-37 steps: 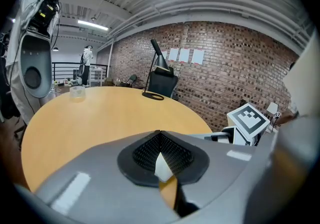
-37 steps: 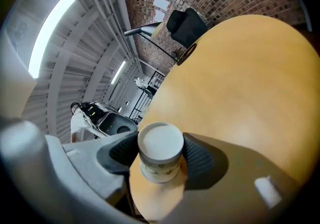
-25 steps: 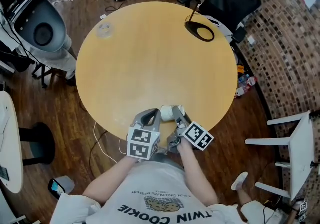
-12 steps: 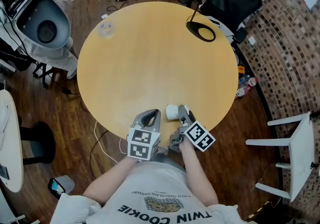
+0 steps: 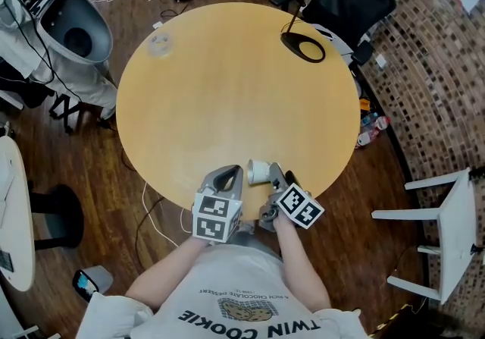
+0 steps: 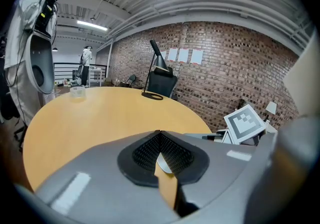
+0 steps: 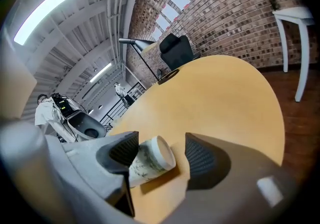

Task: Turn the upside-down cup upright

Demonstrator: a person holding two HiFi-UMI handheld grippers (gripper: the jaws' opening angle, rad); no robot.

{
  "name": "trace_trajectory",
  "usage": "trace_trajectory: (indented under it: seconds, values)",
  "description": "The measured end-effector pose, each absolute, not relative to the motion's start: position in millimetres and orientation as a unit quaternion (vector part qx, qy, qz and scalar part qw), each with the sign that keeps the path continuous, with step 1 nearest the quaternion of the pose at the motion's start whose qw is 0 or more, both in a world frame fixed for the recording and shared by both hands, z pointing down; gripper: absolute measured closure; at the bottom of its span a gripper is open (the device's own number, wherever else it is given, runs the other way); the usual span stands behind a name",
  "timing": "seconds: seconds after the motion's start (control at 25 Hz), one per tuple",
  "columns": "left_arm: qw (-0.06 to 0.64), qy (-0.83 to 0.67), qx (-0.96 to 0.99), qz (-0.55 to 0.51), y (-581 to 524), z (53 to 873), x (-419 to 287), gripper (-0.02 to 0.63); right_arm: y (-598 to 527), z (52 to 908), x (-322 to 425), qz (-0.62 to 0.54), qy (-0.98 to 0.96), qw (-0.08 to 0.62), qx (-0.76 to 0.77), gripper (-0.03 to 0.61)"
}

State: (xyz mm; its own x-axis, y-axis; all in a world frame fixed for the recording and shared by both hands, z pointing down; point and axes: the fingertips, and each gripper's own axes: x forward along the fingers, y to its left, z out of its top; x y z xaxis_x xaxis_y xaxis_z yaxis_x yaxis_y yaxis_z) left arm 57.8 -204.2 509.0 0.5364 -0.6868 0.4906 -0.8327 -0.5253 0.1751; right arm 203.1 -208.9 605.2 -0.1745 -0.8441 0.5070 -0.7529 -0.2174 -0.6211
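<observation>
Cup (image 7: pixel 147 163) lies on its side between my right gripper's (image 7: pixel 161 153) parted jaws, lower centre; my left gripper (image 6: pixel 160 135) sits closed alongside.

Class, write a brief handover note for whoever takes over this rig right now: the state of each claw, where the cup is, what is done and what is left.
Left claw: shut, holding nothing, next to the right one.
Right claw: open, with the cup between its jaws but not gripped.
Cup: lying on its side on the round table, close to the near edge.
Done: cup is tipped onto its side.
Left: close on it, stand it mouth up, release.
</observation>
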Motion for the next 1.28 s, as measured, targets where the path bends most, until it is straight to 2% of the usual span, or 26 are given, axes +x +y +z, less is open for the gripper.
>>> trace_trajectory:
  seconds: [0.16, 0.28, 0.44, 0.64, 0.76, 1.08, 1.28]
  values:
    - [0.199, -0.447, 0.853, 0.184, -205, 509, 58, 0.611, -212, 601, 199, -0.419, 0.651, 0.021, -0.633, 0.298]
    - [0.204, -0.447, 0.852, 0.183, -202, 511, 60, 0.611, -215, 588, 189, -0.352, 0.709, -0.045, -0.609, 0.298]
    - [0.207, -0.450, 0.849, 0.183, -198, 516, 56, 0.611, -214, 572, 162, -0.230, 0.798, -0.158, -0.535, 0.298]
    - [0.211, -0.453, 0.848, 0.177, -201, 514, 52, 0.611, -209, 578, 123, -0.041, 0.858, -0.356, -0.369, 0.298]
    - [0.204, -0.456, 0.848, 0.176, -203, 513, 51, 0.611, -208, 592, 111, 0.046, 0.852, -0.446, -0.271, 0.298]
    - [0.215, -0.469, 0.841, 0.163, -204, 515, 38, 0.611, -225, 613, 95, 0.103, 0.814, -0.552, -0.145, 0.298]
    - [0.215, -0.487, 0.832, 0.158, -207, 512, 23, 0.611, -234, 619, 90, 0.112, 0.795, -0.584, -0.118, 0.298]
